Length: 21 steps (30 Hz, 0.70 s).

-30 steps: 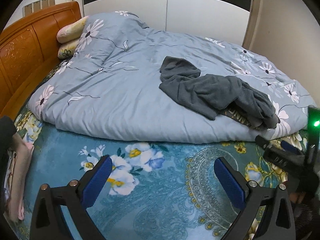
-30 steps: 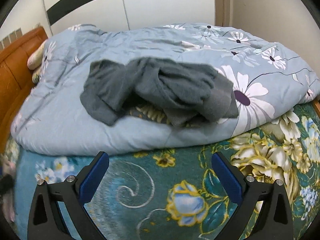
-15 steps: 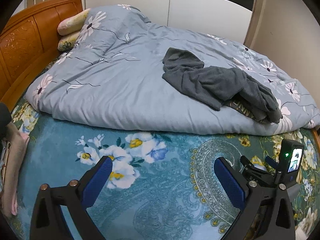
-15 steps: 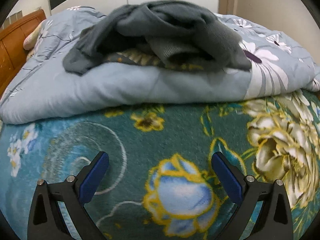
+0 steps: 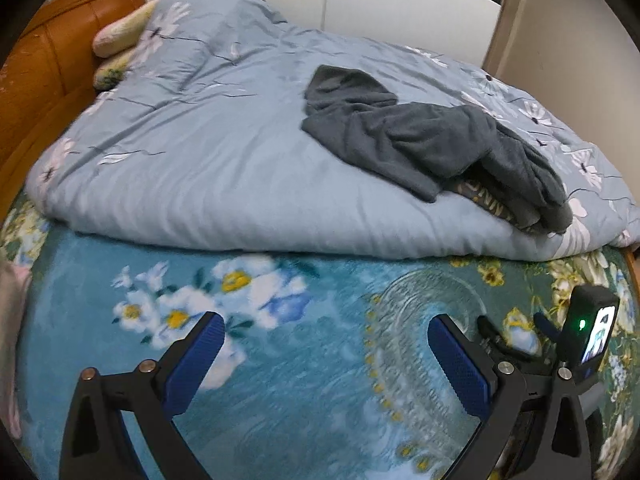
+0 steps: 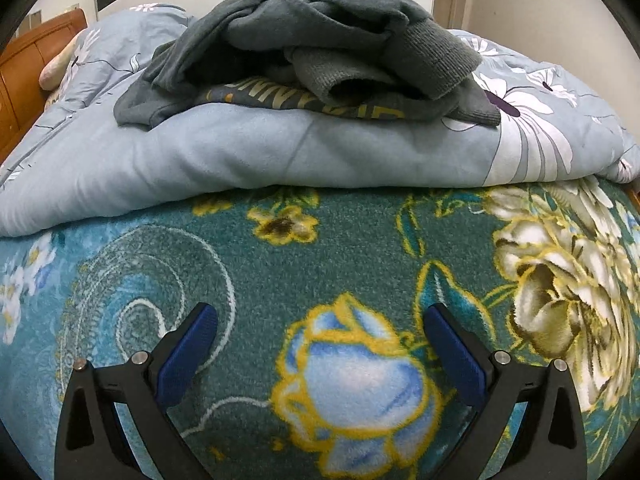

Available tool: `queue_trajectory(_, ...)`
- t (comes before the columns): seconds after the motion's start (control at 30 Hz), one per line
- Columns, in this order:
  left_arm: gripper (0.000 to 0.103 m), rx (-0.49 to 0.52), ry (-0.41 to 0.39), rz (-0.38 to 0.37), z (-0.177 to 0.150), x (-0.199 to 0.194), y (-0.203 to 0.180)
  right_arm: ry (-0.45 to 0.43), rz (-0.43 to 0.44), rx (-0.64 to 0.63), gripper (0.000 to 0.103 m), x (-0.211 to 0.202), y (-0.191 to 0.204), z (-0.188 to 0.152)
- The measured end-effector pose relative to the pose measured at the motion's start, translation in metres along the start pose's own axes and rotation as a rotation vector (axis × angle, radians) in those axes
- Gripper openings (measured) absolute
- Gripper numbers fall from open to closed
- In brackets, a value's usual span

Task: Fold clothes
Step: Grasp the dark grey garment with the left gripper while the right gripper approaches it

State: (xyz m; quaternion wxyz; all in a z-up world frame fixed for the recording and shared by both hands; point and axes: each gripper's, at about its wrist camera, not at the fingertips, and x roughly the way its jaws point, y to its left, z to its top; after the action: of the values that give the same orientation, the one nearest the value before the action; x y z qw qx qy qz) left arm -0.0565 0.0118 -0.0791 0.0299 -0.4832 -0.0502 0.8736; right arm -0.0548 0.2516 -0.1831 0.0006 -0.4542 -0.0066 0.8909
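Observation:
A crumpled dark grey sweatshirt [image 5: 432, 140] lies on top of a light blue floral duvet [image 5: 208, 168], toward its right end. In the right wrist view the sweatshirt [image 6: 320, 44] is bunched high, with yellow lettering showing underneath. My left gripper [image 5: 326, 334] is open and empty, low over the teal floral blanket [image 5: 300, 380], short of the duvet's edge. My right gripper [image 6: 320, 326] is open and empty, close above the same blanket [image 6: 320, 248], below the sweatshirt. The right gripper's body with a lit screen shows in the left wrist view [image 5: 588, 332].
An orange wooden headboard [image 5: 44, 68] and pillows [image 5: 120, 36] stand at the left. White wardrobe doors [image 5: 360, 4] stand behind the bed. The duvet [image 6: 280, 152] forms a thick ridge ahead of both grippers. A pale cloth [image 5: 10, 320] lies at the far left edge.
Both grippers have moved lower and closer to the blanket and toward the duvet's edge. The sweatshirt now looms larger and higher in the right wrist view. Both stay open.

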Motion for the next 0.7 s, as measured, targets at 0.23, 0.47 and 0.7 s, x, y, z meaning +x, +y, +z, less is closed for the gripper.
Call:
queue_trajectory(0.23, 0.103, 0.192, 0.014, 0.019, 0.069, 0.054, -0.077, -0.006, 0.003, -0.008, 0.103, 0.004, 0.002, -0.002)
queue_trajectory(0.47, 0.077, 0.405, -0.006, 0.151, 0.128, 0.116, -0.155, -0.012, 0.003, -0.014, 0.103, -0.004, 0.011, -0.002)
queue_trajectory(0.7, 0.007, 0.245, -0.072, 0.105, 0.160, 0.077, -0.131, -0.014, 0.007, -0.020, 0.103, -0.003, 0.009, -0.001)
